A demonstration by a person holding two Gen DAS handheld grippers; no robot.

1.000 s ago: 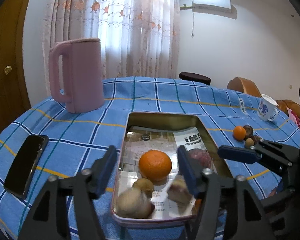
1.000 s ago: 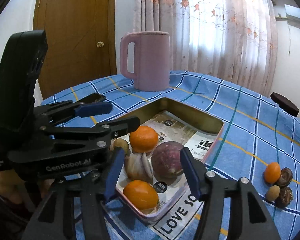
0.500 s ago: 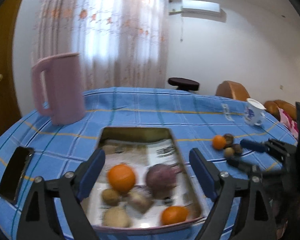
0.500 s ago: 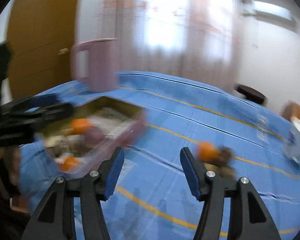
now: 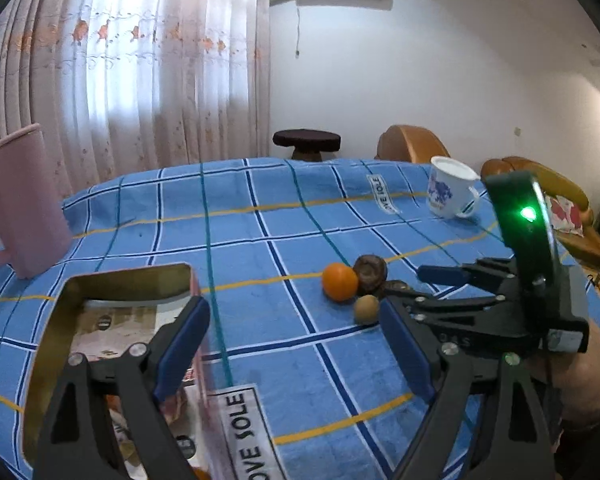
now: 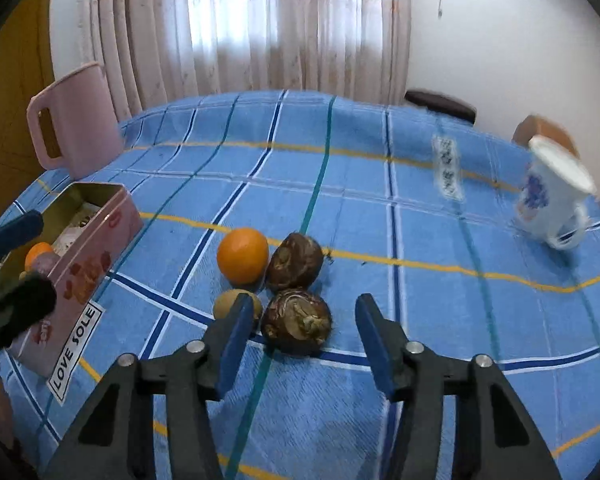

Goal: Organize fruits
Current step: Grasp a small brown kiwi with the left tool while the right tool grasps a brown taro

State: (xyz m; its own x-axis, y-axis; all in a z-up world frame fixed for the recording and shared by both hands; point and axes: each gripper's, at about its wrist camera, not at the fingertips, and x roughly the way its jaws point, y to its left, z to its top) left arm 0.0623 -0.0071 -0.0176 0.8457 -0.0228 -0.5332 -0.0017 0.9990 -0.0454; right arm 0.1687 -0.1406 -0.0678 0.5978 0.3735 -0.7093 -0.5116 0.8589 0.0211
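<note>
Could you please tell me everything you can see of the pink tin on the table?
The tin is a rectangular pink box with red lip prints outside and a dull gold inside, lidless and lined with printed paper. It sits flat on the blue checked cloth, partly covering a LOVE SOLE label. An orange and a purplish fruit lie inside. The open left tool hovers nearby.

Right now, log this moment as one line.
right gripper: open, at nearest dark brown fruit | left gripper: open, empty | loose orange, small tan fruit: on cloth | pink tin tray: part-filled
</note>
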